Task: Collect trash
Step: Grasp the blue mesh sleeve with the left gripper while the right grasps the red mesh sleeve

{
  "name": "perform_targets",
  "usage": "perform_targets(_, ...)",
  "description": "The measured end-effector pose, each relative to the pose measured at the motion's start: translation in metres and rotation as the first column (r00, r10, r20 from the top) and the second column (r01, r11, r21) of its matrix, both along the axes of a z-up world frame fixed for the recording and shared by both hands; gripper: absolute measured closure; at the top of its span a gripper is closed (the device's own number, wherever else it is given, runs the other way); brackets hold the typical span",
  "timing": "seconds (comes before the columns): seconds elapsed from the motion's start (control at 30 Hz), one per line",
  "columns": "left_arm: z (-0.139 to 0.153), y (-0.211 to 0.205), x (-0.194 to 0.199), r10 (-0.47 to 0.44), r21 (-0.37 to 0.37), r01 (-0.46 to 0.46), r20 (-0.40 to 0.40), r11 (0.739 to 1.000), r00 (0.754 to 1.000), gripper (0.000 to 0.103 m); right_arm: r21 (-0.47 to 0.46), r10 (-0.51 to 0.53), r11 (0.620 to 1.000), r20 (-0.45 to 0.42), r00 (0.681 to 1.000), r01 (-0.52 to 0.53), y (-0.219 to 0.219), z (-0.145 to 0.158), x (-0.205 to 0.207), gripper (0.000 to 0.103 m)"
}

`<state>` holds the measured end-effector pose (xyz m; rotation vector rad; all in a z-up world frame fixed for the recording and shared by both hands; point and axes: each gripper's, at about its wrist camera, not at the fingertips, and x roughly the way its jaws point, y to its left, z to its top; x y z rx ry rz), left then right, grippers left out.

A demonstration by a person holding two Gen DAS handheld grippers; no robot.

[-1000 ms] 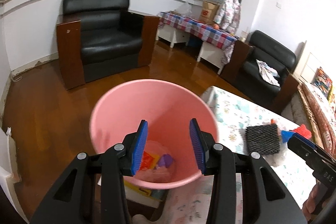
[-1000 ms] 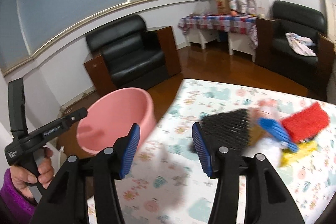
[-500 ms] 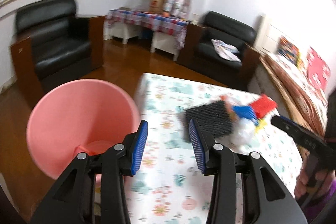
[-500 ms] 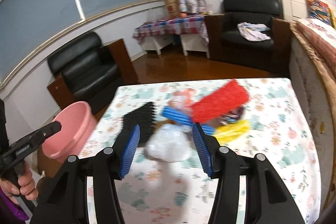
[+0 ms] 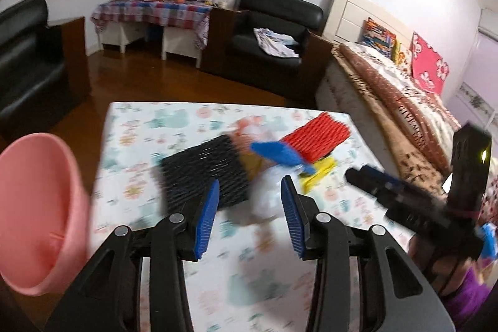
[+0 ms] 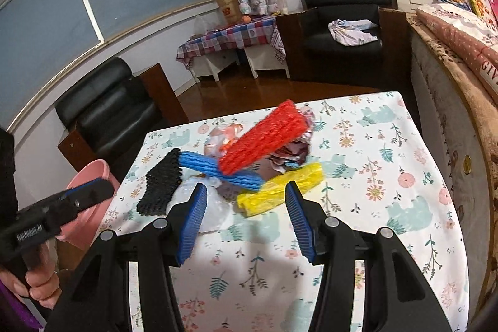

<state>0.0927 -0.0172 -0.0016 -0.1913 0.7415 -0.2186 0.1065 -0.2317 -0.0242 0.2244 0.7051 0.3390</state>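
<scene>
A pile of trash lies on the flower-print table (image 6: 373, 182): a black foam net (image 6: 160, 187), a blue foam net (image 6: 218, 168), a red foam net (image 6: 264, 137), a yellow bag (image 6: 280, 190) and a clear plastic bag (image 6: 214, 207). The same pile shows blurred in the left wrist view, with the black net (image 5: 207, 168) and the clear bag (image 5: 269, 195). My left gripper (image 5: 249, 218) is open and empty above the table, just short of the pile. My right gripper (image 6: 246, 223) is open and empty near the yellow bag. The pink bin (image 5: 34, 217) stands left of the table.
Black armchairs (image 6: 342, 30) stand behind the table, with a checkered side table (image 6: 230, 36) at the wall. A bed (image 5: 404, 89) runs along the table's right side. The floor beyond is brown wood (image 5: 149, 77).
My left gripper has swung right from over the pink bin to the trash pile on the table. My right gripper has moved right and closer to the pile.
</scene>
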Motion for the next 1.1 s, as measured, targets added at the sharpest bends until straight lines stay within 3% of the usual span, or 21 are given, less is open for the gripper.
perform_targets(0.2, -0.002, -0.024, 0.038, 0.003, -0.055, -0.006, -0.047, 0.998, 0.999, 0.061, 0.024, -0.012, 1.0, -0.017, 1.0, 0.012, -0.01, -0.007, 0.002, 0.051)
perform_targets(0.57, -0.035, -0.041, 0.084, 0.075, -0.026, -0.079, -0.134, 0.997, 0.988, 0.062, 0.048, -0.011, 0.999, -0.026, 1.0, 0.012, -0.017, -0.013, 0.005, 0.051)
perform_targets(0.6, -0.037, -0.041, 0.085, 0.075, -0.029, -0.079, -0.133, 0.996, 0.988, 0.066, 0.05, -0.013, 0.999, -0.028, 1.0, 0.014, -0.017, -0.014, 0.005, 0.051)
perform_targets(0.67, -0.042, -0.044, 0.084, 0.059, -0.011, -0.061, -0.133, 0.998, 0.989, 0.087, 0.057, -0.015, 0.998, -0.035, 0.999, 0.017, -0.019, -0.016, 0.006, 0.051)
perform_targets(0.83, -0.047, -0.046, 0.071, 0.017, -0.015, -0.019, -0.129, 1.0, 0.992, 0.092, 0.087, -0.018, 0.996, -0.057, 0.998, 0.023, -0.023, -0.022, 0.01, 0.051)
perform_targets(1.1, -0.05, -0.055, 0.043, -0.042, -0.009, 0.041, -0.111, 0.999, 0.993, 0.093, 0.151, -0.012, 0.988, -0.091, 0.996, 0.026, -0.02, -0.027, 0.018, 0.051)
